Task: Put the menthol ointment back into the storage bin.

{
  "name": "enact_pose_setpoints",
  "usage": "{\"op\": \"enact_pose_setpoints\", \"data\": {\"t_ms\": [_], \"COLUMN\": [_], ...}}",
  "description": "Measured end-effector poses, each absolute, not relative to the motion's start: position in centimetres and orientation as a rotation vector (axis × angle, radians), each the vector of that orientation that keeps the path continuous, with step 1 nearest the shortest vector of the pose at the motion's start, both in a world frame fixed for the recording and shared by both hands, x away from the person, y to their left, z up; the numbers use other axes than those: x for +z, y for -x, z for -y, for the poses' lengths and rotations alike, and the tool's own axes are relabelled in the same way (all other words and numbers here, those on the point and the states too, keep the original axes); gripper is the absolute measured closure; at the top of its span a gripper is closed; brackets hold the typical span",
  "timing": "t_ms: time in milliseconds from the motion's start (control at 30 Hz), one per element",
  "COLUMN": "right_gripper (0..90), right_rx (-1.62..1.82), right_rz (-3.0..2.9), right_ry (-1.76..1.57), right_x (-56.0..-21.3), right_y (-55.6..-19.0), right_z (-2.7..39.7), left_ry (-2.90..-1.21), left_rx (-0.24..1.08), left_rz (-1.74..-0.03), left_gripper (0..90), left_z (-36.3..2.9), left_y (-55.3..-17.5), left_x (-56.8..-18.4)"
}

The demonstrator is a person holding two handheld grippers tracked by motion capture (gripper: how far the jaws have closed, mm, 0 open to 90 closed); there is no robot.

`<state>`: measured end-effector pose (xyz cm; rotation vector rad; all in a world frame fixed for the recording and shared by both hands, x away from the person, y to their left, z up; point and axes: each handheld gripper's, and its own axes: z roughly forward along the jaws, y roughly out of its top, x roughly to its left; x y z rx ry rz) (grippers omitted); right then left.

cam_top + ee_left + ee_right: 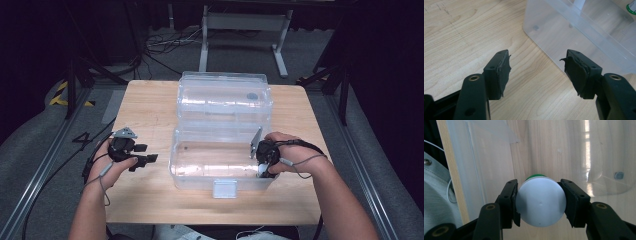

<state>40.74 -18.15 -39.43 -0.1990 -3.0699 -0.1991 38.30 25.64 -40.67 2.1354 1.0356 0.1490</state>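
1. Nearest the lens in the right gripper view: a white round cap (540, 201) with a green rim showing behind it, belonging to a small bottle (261, 171) seen end-on.
2. Right gripper (540, 203) is clamped on that cap; both black pads press its sides, jaws standing wide around it.
3. High view puts the right gripper (265, 162) inside the clear plastic box (200, 172), at the box's right end, toward the desk's near-right corner. The right hand (292, 152) reaches in over the box's right wall.
4. Box sits mid-desk, its base close to the near edge; the hinged clear lid (225, 95) lies open behind it, toward the far edge. A small latch tab (224, 188) hangs at the front wall.
5. Left gripper (142, 154) hovers off the box's left side, over bare wooden desk (145, 107), near the left edge. The left hand (112, 162) holds it level, pointing toward the box.
6. Left gripper view: jaws stand apart, nothing between them; worn black pads (504, 72) with frayed edges. The box's rounded corner (534, 27) lies just beyond the tips, not touching.
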Motion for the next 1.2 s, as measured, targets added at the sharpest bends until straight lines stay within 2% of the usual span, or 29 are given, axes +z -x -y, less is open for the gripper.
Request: {"op": "enact_pose_setpoints", "data": {"t_ms": [1200], "right_gripper": [50.4], "right_rx": [-0.107], "right_rz": [3.087], "right_ry": [0.159], "right_x": [-40.4], "right_y": [-41.1], "right_z": [17.0], "left_ry": [-2.138], "left_rx": [0.13], "left_rz": [-1.049], "left_gripper": [36.8], "left_z": [-25.8], "left_y": [-38.4], "left_x": [-41.0]}}
